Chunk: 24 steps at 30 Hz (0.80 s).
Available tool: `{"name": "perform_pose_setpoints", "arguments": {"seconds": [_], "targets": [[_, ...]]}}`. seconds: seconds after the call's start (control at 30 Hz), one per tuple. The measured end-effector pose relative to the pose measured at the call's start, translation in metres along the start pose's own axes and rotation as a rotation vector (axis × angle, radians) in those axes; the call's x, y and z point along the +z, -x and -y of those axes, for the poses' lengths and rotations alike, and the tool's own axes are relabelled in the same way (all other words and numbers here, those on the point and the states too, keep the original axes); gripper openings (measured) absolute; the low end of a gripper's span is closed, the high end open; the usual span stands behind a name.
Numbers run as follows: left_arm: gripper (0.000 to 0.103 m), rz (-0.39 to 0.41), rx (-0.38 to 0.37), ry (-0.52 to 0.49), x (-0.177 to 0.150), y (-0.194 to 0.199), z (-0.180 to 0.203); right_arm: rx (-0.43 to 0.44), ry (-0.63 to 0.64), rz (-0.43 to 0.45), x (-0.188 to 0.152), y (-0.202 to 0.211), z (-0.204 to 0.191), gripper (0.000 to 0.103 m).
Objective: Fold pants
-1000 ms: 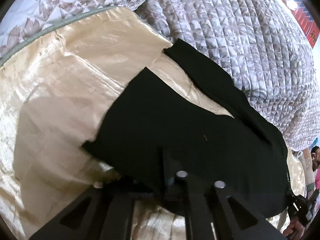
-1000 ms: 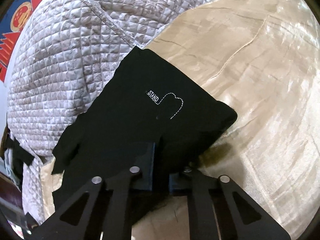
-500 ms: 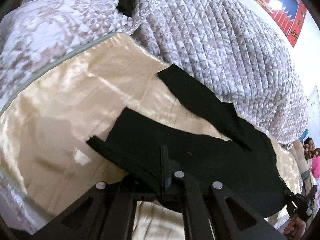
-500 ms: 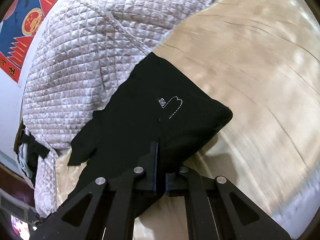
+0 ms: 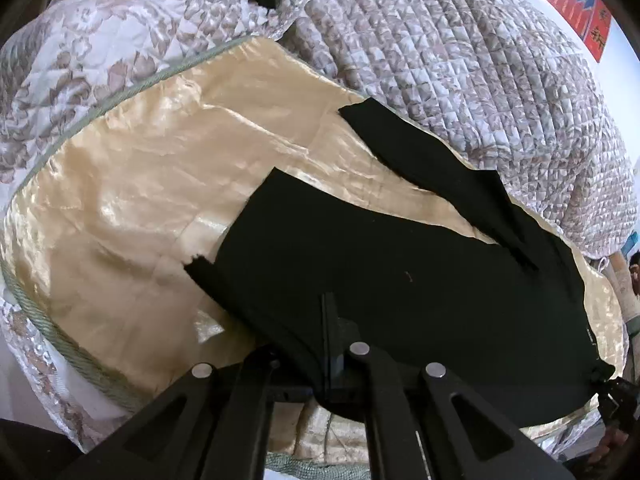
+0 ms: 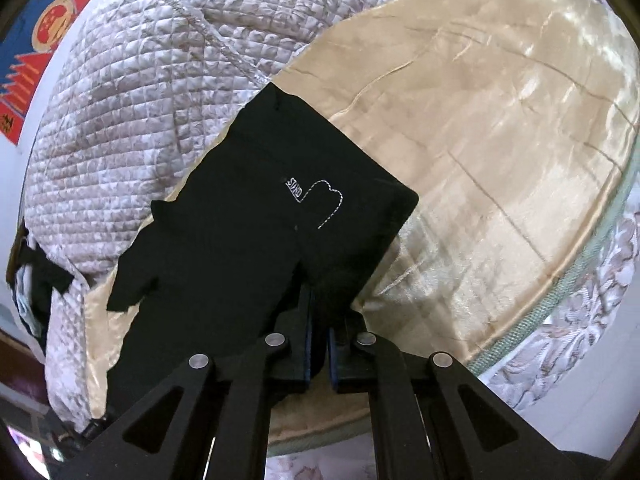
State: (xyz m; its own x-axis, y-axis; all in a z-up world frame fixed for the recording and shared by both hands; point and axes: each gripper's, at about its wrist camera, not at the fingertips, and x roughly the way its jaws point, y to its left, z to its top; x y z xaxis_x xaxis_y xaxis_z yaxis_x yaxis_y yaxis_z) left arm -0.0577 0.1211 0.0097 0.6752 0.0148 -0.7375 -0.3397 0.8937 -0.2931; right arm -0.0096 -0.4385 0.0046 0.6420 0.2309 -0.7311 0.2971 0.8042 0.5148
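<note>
Bedding fills both views: a quilted coverlet (image 5: 460,52) bunched along the far side, and in front of it a shiny gold satin spread (image 5: 140,184) edged with green cord (image 5: 52,332), creased but fairly flat. On that satin lie the black pants (image 5: 380,272), the task's own thing. Their two legs run away from the cameras and splay apart, so a wedge of gold shows between them in the left wrist view; the farther leg's end rests just beside the quilt. In the right wrist view, small white stitching and the word STAND (image 6: 295,189) mark the cloth near a squared corner.

At the near edge of the pants, the left gripper (image 5: 332,344) has its jaws pressed together on a fold of black fabric, and the right gripper (image 6: 318,340) pinches the same edge further along, cloth bunched between its pads.

Judging by the drape, the fabric is light, soft and limp, with no stiffness to hold a crease unaided. It sags between the two pinches and would likely slide easily over the slick satin. Taking hold at the outer corners of the waistband, or at the hems, seems best, since a mid-edge pinch lets the loose sides droop. A thin single layer could slip out of a shallow grip.
</note>
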Motion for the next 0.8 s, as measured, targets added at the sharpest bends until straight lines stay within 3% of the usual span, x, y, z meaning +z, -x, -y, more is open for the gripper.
{"name": "perform_pose_setpoints", "arguments": {"seconds": [0.23, 0.33, 0.4, 0.53, 0.6, 0.67, 0.8], "targets": [[0.004, 0.004, 0.006, -0.039, -0.006, 0.004, 0.001, -0.014, -0.046, -0.019, -0.003, -0.008, 0.014, 0.004], [0.010, -0.008, 0.030, -0.012, -0.004, 0.005, -0.005, -0.025, -0.037, -0.034, -0.001, -0.006, 0.011, 0.005], [0.014, 0.022, 0.068, 0.012, 0.000, 0.014, -0.011, -0.061, -0.057, -0.021, -0.001, 0.001, 0.013, 0.033], [0.015, 0.114, 0.194, 0.028, 0.010, 0.035, -0.020, -0.149, -0.047, 0.108, 0.001, 0.038, 0.012, 0.037], [0.015, 0.134, 0.178, 0.013, 0.016, 0.038, -0.014, -0.180, 0.015, 0.180, 0.005, 0.051, 0.002, 0.037], [0.025, 0.138, 0.133, -0.031, 0.019, 0.035, 0.002, -0.189, 0.121, 0.218, 0.007, 0.053, -0.018, 0.038], [0.032, 0.089, 0.027, -0.176, 0.024, 0.009, 0.045, -0.103, 0.305, 0.106, 0.007, 0.018, -0.063, 0.038]]}}
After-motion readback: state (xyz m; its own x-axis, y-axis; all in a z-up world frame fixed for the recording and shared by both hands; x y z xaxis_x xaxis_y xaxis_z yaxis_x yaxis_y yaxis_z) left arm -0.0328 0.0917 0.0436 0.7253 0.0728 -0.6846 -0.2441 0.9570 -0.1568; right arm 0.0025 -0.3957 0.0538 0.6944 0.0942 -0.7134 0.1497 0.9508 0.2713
